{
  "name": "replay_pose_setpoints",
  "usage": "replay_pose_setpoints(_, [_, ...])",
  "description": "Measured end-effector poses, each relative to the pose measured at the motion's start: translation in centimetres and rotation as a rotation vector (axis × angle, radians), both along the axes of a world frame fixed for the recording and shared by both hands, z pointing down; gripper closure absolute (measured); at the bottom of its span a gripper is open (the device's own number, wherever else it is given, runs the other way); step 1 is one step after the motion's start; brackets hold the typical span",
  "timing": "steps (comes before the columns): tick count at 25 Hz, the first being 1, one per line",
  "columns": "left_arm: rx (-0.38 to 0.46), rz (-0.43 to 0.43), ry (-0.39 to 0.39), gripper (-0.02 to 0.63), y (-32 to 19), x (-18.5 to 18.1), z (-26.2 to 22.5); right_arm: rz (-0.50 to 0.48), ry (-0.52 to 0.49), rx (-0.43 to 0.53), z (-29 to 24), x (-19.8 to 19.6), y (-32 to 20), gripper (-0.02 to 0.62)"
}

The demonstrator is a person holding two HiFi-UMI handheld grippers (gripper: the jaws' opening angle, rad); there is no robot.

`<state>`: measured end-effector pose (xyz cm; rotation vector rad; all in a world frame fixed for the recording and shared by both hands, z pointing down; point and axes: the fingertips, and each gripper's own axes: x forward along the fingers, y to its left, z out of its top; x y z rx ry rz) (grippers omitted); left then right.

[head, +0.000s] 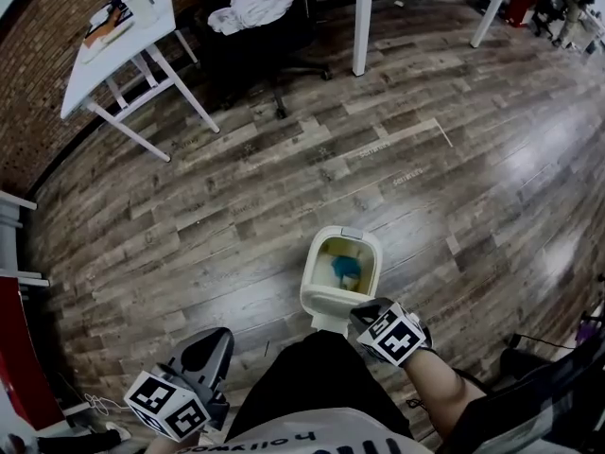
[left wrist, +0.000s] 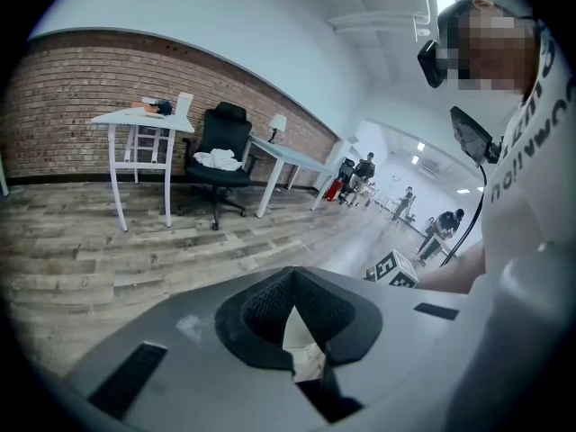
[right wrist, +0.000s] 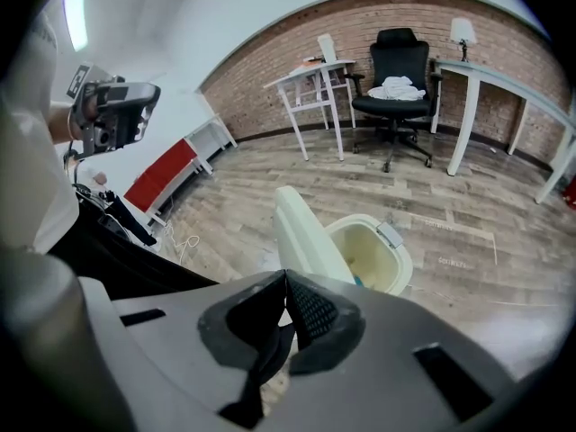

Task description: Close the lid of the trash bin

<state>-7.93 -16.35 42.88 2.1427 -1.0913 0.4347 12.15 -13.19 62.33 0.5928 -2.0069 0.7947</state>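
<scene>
A cream trash bin [head: 371,265] stands open on the wood floor just in front of me, with something blue inside. Its lid [head: 329,304] stands upright on the near side. My right gripper [head: 365,314] is shut and empty, right beside the lid's near right edge; I cannot tell if it touches. In the right gripper view the lid [right wrist: 301,232] rises just past the shut jaws of the right gripper [right wrist: 286,277], with the bin's rim [right wrist: 400,264] behind it. My left gripper [head: 210,350] hangs low at my left, away from the bin. The left gripper [left wrist: 290,277] has its tips together.
A white table [head: 118,41] stands far left and a black office chair [head: 255,12] with white cloth on it at the back. Another white table's legs [head: 362,22] are further right. A red panel [head: 14,348] is at the left edge. Several people [left wrist: 364,174] stand far off.
</scene>
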Motion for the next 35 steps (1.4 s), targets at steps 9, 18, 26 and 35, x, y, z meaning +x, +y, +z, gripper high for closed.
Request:
replay_pose_setpoints(9, [-0.050, -0.079, -0.002, 0.598, -0.7, 0.0, 1.1, -0.047, 0.082, -0.004, 2.5, 1.7, -3.1, 0.586])
replay_pose_setpoints(18, [-0.078, -0.099, -0.026, 0.600, 0.0, 0.1, 1.8, 0.018, 0.095, -0.026, 4.9, 2.4, -6.5, 0.586])
replay_pose_setpoints(26, [-0.128, -0.158, 0.000, 0.599, 0.0, -1.3, 2.6, 0.095, 0.113, -0.027, 7.0, 2.9, -9.2, 0.586])
replay_pose_setpoints(35, [-0.156, -0.184, -0.003, 0.600, -0.9, -2.5, 5.0, 0.239, 0.150, -0.044, 10.1, 3.9, -11.8, 0.586])
